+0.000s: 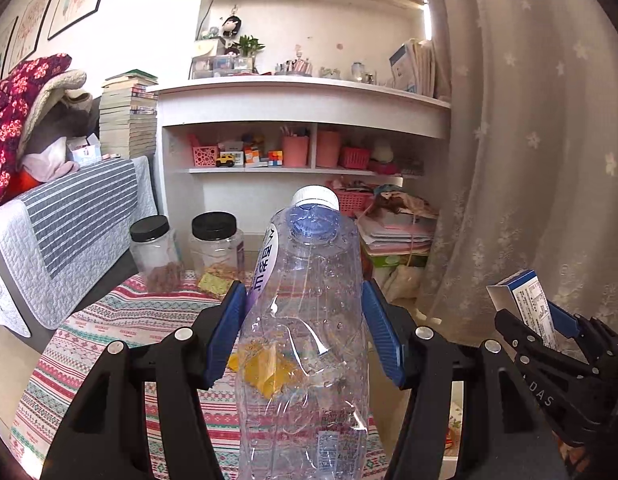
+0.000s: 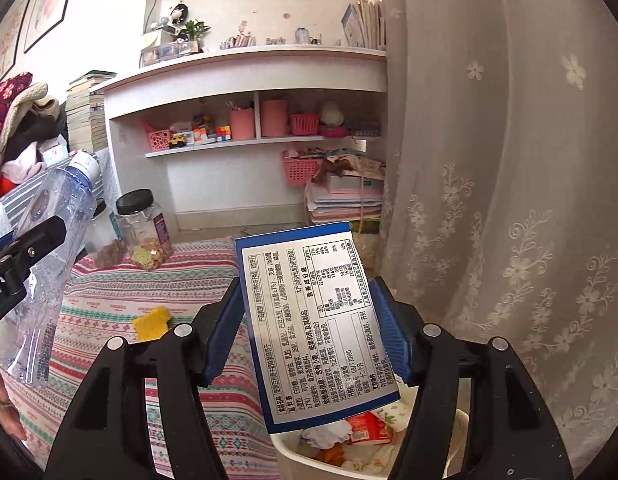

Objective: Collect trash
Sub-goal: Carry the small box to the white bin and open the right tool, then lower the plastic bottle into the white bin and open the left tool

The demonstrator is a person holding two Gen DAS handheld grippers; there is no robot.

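Note:
My left gripper (image 1: 303,332) is shut on an empty clear plastic bottle (image 1: 305,340) with a white cap, held upright above the patterned table; the bottle also shows in the right wrist view (image 2: 37,256). My right gripper (image 2: 309,324) is shut on a flat blue-and-white snack box (image 2: 313,324) and holds it just above a white trash bin (image 2: 305,456) that holds wrappers. The box also shows at the right in the left wrist view (image 1: 529,304). A yellow scrap (image 2: 151,322) lies on the tablecloth.
Two black-lidded snack jars (image 1: 217,248) stand at the far end of the patterned tablecloth (image 1: 109,344). A white shelf unit (image 1: 301,100) stands behind, a lace curtain (image 2: 509,200) hangs at right, and a sofa with a striped cover (image 1: 69,216) sits at left.

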